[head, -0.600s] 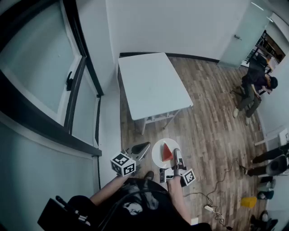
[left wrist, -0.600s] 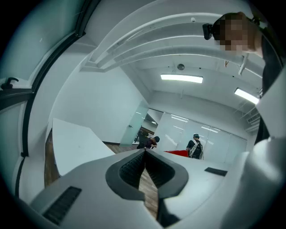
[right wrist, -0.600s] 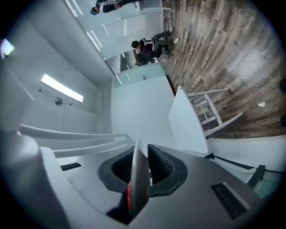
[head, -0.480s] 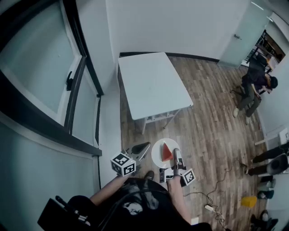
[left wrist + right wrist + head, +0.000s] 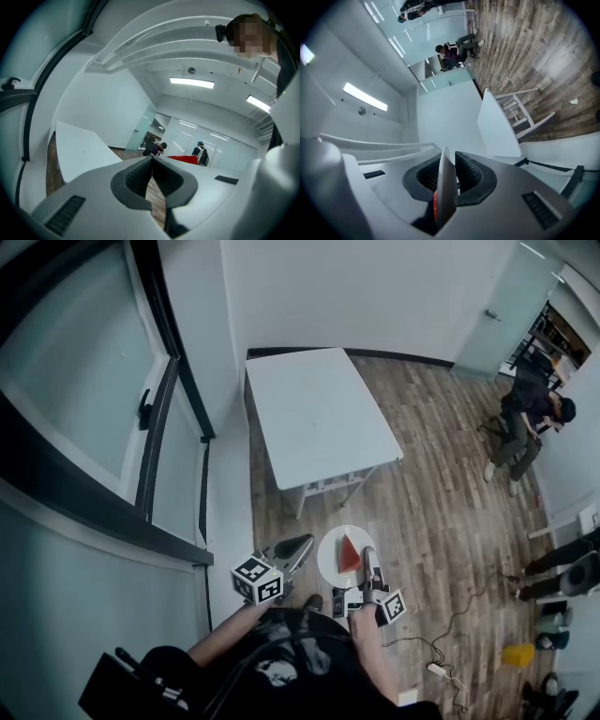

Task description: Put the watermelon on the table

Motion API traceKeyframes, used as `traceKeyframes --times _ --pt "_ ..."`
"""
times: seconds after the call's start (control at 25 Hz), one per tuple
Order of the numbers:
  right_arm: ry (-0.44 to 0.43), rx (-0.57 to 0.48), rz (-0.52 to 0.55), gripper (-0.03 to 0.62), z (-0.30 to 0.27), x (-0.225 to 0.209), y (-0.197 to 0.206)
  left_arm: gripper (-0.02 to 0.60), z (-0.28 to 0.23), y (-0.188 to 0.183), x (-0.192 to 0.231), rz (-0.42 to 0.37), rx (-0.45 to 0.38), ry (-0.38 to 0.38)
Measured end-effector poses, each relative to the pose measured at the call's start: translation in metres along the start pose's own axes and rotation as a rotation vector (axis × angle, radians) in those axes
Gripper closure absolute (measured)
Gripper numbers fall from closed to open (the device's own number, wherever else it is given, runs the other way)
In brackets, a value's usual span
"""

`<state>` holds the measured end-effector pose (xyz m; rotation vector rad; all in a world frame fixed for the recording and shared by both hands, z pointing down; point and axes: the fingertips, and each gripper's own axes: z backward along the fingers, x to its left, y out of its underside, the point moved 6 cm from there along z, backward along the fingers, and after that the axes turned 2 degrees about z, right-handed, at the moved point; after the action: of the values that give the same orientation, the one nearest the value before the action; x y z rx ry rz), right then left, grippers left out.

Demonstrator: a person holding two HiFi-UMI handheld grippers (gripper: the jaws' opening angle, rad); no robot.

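Red watermelon slice [image 5: 348, 556] sits loose, probably slippery, on the stiff plate [image 5: 328, 568], clamped at its near rim by the right gripper [image 5: 367, 560]; left gripper [image 5: 300, 546] closed, empty.

Quick headcount: two grippers, the left gripper [image 5: 292, 552] and the right gripper [image 5: 367, 559]. One white plate [image 5: 328, 559] at the right gripper's tips, with one watermelon slice [image 5: 348, 556] on it. One white table [image 5: 319, 418] ahead of both. Two bystanders out past the right gripper: a seated person [image 5: 525, 423] and another person [image 5: 567, 573].
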<state>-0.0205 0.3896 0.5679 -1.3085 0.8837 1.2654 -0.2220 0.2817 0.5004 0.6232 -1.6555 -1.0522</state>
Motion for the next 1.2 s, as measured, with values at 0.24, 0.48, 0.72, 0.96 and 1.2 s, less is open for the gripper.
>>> traceKeyframes --times 0.24,0.48,0.72,0.96,1.2 --pt "-0.01 -0.018 0.009 0.543 -0.002 -0.007 0.014 0.577 0.008 -0.001 0.018 0.024 -0.003 0.025" --pt "-0.013 -0.039 0.012 0.543 -0.001 -0.013 0.028 0.577 0.017 0.001 0.03 0.043 0.019 0.056" --pt "0.012 -0.041 0.008 0.543 -0.016 -0.019 0.024 0.577 0.009 0.008 0.047 0.094 0.029 0.034" --pt "0.066 0.057 0.133 0.543 -0.062 -0.017 0.006 0.577 -0.037 0.001 0.066 0.109 0.037 0.018" --pt "0.056 0.092 0.174 0.543 -0.12 -0.005 -0.042 0.577 -0.115 -0.023 0.077 0.067 0.041 0.024"
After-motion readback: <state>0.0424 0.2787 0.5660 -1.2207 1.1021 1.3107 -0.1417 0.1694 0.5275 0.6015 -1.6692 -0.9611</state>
